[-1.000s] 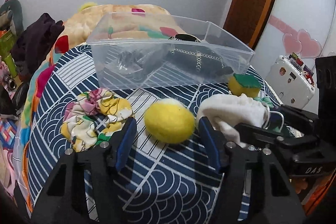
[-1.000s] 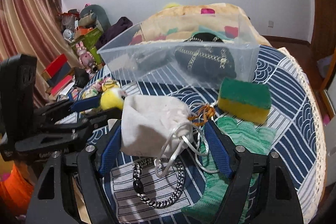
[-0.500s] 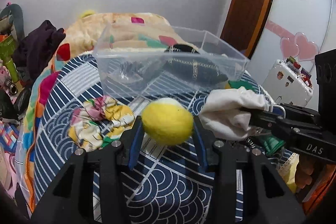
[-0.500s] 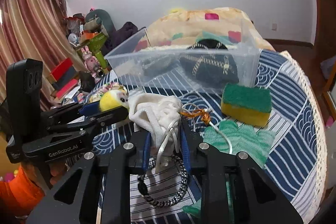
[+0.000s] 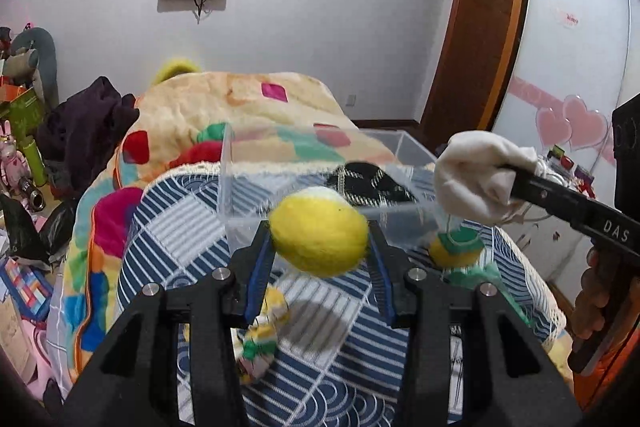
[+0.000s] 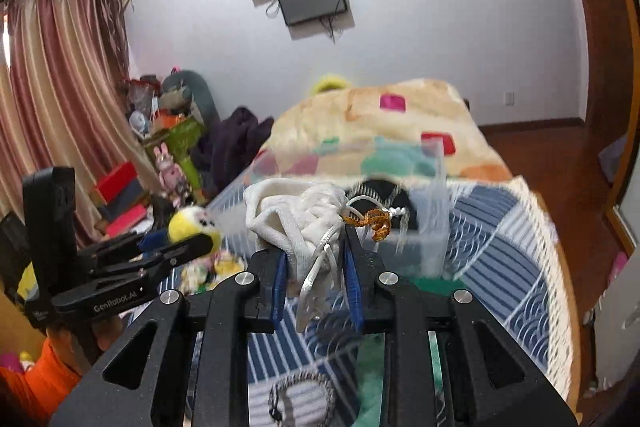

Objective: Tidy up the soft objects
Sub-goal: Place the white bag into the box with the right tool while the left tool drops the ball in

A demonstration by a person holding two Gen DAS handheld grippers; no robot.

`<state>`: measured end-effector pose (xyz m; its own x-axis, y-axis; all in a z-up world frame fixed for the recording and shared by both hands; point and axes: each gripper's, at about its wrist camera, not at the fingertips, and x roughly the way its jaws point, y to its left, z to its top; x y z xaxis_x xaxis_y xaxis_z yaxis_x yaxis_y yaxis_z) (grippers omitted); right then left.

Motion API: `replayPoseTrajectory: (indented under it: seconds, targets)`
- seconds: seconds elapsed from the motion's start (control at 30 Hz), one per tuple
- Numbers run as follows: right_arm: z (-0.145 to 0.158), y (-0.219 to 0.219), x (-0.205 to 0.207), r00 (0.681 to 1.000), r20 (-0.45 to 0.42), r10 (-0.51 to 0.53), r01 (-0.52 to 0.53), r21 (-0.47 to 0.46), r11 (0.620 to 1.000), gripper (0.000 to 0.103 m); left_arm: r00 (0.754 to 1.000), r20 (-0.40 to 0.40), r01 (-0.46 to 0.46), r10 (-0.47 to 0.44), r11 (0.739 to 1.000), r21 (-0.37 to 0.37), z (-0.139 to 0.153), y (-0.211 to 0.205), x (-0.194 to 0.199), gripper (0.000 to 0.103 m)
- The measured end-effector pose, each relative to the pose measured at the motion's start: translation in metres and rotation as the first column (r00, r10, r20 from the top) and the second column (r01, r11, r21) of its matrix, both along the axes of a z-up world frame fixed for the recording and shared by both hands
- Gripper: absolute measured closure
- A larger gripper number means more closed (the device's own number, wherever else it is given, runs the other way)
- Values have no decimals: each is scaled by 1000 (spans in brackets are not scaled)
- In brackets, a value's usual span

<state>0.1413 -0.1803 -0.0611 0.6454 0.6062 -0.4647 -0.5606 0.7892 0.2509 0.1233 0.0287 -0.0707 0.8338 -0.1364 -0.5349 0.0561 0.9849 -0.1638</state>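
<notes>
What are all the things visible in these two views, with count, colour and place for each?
fuzzy ball: one, yellow, in left gripper
drawstring pouch: one, white, in right gripper
storage bin: one, clear, on patterned table
bag: one, black, inside bin
sponge: one, yellow-green, beside bin
scrunchie: one, floral, below ball
table cover: one, navy-white
left gripper: black, blue pads, closed
right gripper: black, blue pads, closed

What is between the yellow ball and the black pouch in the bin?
In the left wrist view, only the clear bin's near wall stands between the ball, gripped in the left jaws, and the black pouch inside the bin.
</notes>
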Motion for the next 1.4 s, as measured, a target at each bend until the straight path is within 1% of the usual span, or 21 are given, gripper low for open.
replayPoseTrajectory:
  seconds: [0.13,0.2,0.33,0.47,0.7,0.8,0.97,1.1,1.17,1.2,1.27,1.4]
  targets:
    - [11,4,12,1000,24,-16,16,14,1000,80,1000,19,-17,16,1000,22,7,2,11,59]
    - [15,9,19,999,38,-25,25,2,1000,80,1000,18,-15,15,999,30,9,3,20,59]
    - [17,21,31,998,53,-26,28,-35,999,80,1000,-20,1,-1,1000,10,3,4,41,59]
    - [12,33,44,999,37,-19,22,-73,997,80,997,-72,15,-16,1000,-17,-8,3,61,59]
    - [-4,44,67,999,-6,-37,36,-153,988,80,992,-120,35,-35,999,-2,-21,-11,87,59]
    - [-12,47,74,998,-31,-53,46,-188,981,80,988,-149,48,-51,999,-19,-24,-15,97,58]
    - [-21,54,79,997,-59,-54,39,-236,971,80,983,-180,37,-39,999,-13,-30,-18,107,58]
    - [-28,53,81,996,-67,-55,37,-250,968,80,982,-185,34,-32,999,7,-31,-21,110,53]
    - [-31,53,82,995,-81,-53,31,-253,967,78,982,-185,39,-35,999,15,-30,-23,109,46]
    - [-32,53,83,995,-89,-51,26,-256,966,77,983,-182,36,-32,999,19,-30,-24,109,40]
    - [-34,51,83,994,-99,-51,24,-257,966,77,985,-171,41,-37,999,19,-28,-24,105,38]
    - [-32,45,82,993,-115,-39,9,-250,968,73,987,-153,45,-39,998,35,-24,-26,95,34]
